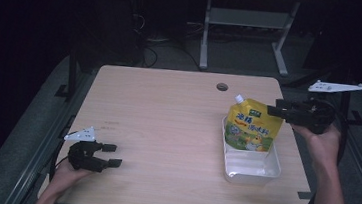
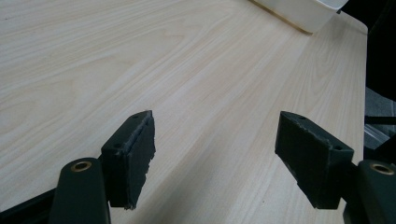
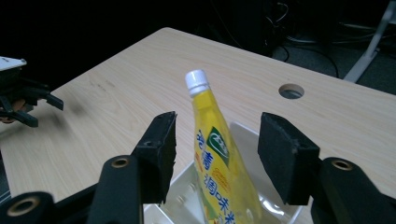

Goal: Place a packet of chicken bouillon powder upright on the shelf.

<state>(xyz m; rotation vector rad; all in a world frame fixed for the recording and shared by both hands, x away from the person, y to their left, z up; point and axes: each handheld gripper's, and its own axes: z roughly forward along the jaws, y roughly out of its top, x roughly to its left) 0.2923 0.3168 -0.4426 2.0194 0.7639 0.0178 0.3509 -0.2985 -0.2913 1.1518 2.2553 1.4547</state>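
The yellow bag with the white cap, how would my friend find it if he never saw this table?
Start at the wooden table and look to its right side, where a white plastic tray sits. The yellow pouch stands upright in the tray's far end, right in front of the right gripper. It is the only brightly coloured thing there, with a small white screw cap on top.

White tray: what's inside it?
A yellow pouch with a white cap stands upright in the tray's far end. The near end looks bare. The floor under and behind the pouch is hidden.
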